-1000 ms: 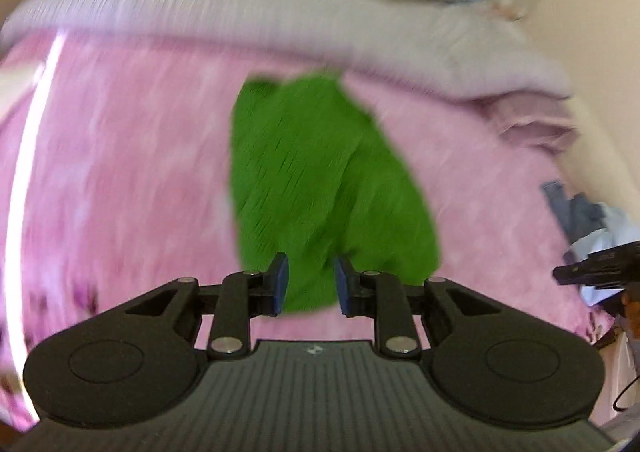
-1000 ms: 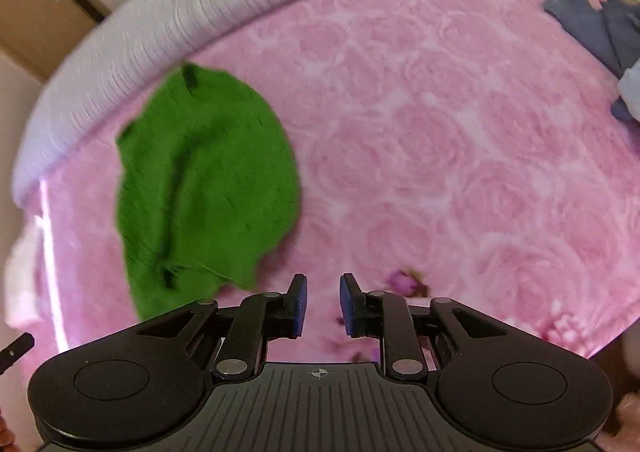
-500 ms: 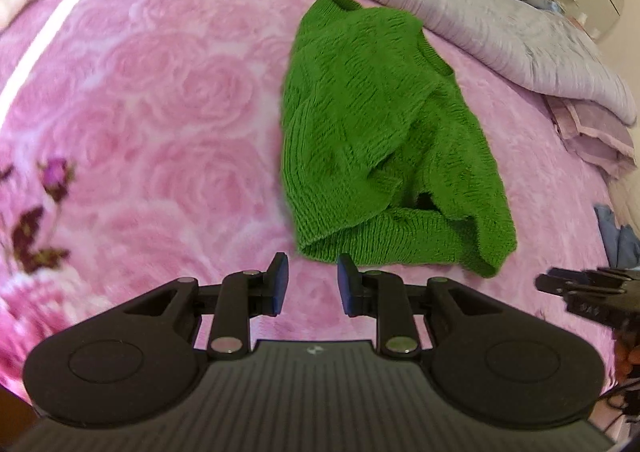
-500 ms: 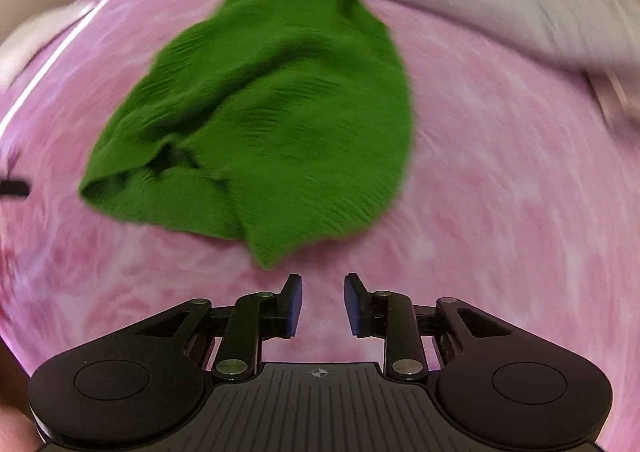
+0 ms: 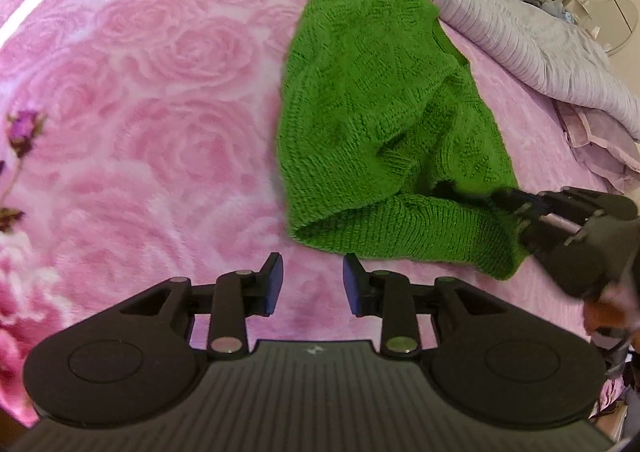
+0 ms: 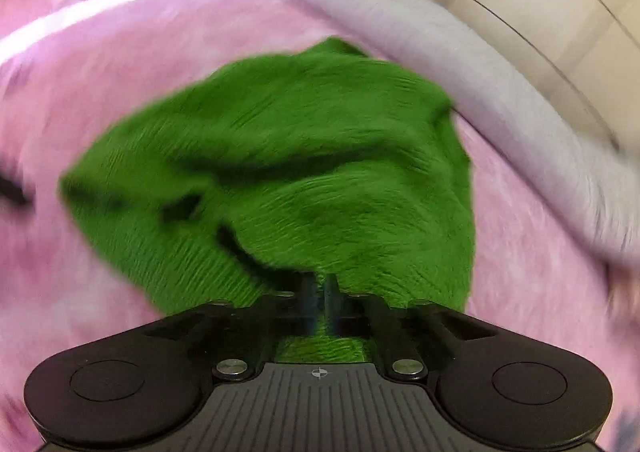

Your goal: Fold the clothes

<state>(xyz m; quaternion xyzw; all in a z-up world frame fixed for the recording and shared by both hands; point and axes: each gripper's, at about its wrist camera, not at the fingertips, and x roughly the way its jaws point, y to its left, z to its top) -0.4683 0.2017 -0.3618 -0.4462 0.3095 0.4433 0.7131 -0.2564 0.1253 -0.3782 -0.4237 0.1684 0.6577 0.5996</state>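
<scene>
Closing on the near hem of the green sweater (image 6: 280, 156), the right gripper (image 6: 320, 292) now has its jaws pinched together with knit bunched between and beneath them; half a second ago those jaws stood apart over bare bedspread, short of the cloth. The left wrist view confirms it: the right gripper (image 5: 516, 208) reaches in from the right and bites the sweater's (image 5: 384, 124) lower right corner. The left gripper (image 5: 312, 284) has its jaws released, holding nothing, hovering just short of the hem's lower left end, about where it was a moment ago.

I judge this as the first grasp of the fold: one corner is secured, and the other corner needs taking before the garment can be lifted, spread or doubled over. The blur in the right wrist view suggests that hand is moving fast.

The sweater is a chunky, loosely knitted piece with a raised pattern on the body and a plainer ribbed band along the hem. It lies rumpled, one layer flopped over another, with a dark hollow near the grasped corner. It rests on the bed's pink rose-print bedspread (image 5: 152, 112), plush and slightly fuzzy, toward the far edge, its neck end touching a ridged pale grey quilt (image 5: 500, 24) rolled along that edge.
</scene>
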